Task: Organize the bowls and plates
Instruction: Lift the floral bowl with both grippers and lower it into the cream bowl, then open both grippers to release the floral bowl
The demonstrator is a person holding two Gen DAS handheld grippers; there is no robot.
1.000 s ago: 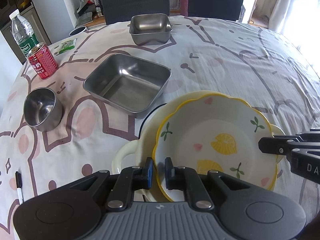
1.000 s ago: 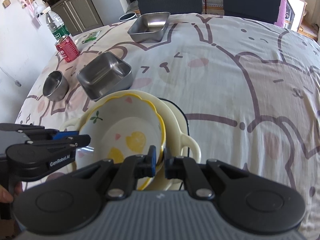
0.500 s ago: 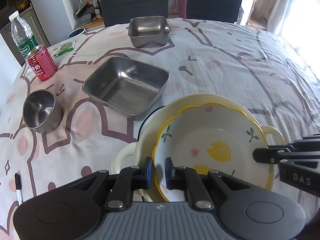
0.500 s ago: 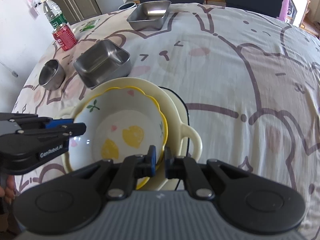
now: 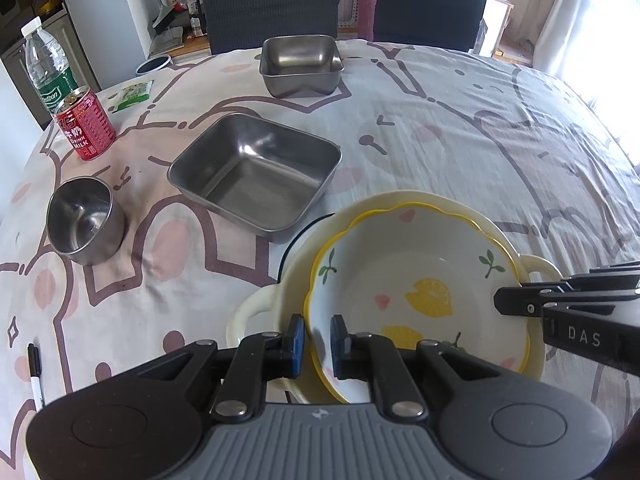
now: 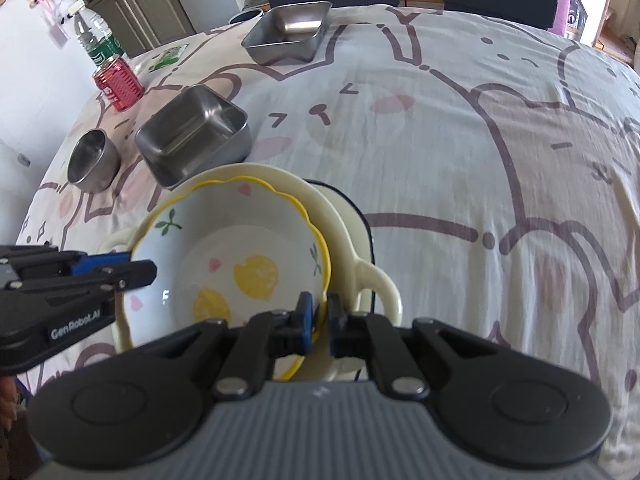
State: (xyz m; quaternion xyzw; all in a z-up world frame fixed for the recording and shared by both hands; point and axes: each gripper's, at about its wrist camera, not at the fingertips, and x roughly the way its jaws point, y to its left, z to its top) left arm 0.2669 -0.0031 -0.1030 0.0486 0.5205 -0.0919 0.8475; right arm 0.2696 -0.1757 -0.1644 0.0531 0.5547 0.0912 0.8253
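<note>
A round table (image 5: 460, 128) under a cloth printed with cartoon outlines fills both views, with 2 dark chairs (image 5: 272, 4) at its far edge.

The left gripper (image 5: 318, 340) points steeply down, its 2 blue pads nearly together and clamped on the near left rim of the lemon bowl (image 5: 416, 304), 1 pad inside the rim and 1 outside. The right gripper (image 6: 319, 318) also tilts steeply down and pinches the opposite rim of the same bowl (image 6: 240, 264) with its fingers almost closed. In the left wrist view it reaches in level from the right edge. So the bowl is gripped from both sides at once.

The lemon bowl, white with a wavy yellow edge, sits nested inside a larger cream bowl (image 5: 400, 202) with 2 loop handles. A dark rim shows just beneath the cream bowl.

Beyond, a square steel tray (image 5: 256, 174) lies just beside the stack. A small round steel cup (image 5: 84, 220) stands to its left, and a second steel tray (image 5: 302, 66) rests near the chairs. A red can (image 5: 85, 122) and a water bottle (image 5: 48, 72) stand at the far left edge, and a pen (image 5: 35, 372) lies near the left gripper.
</note>
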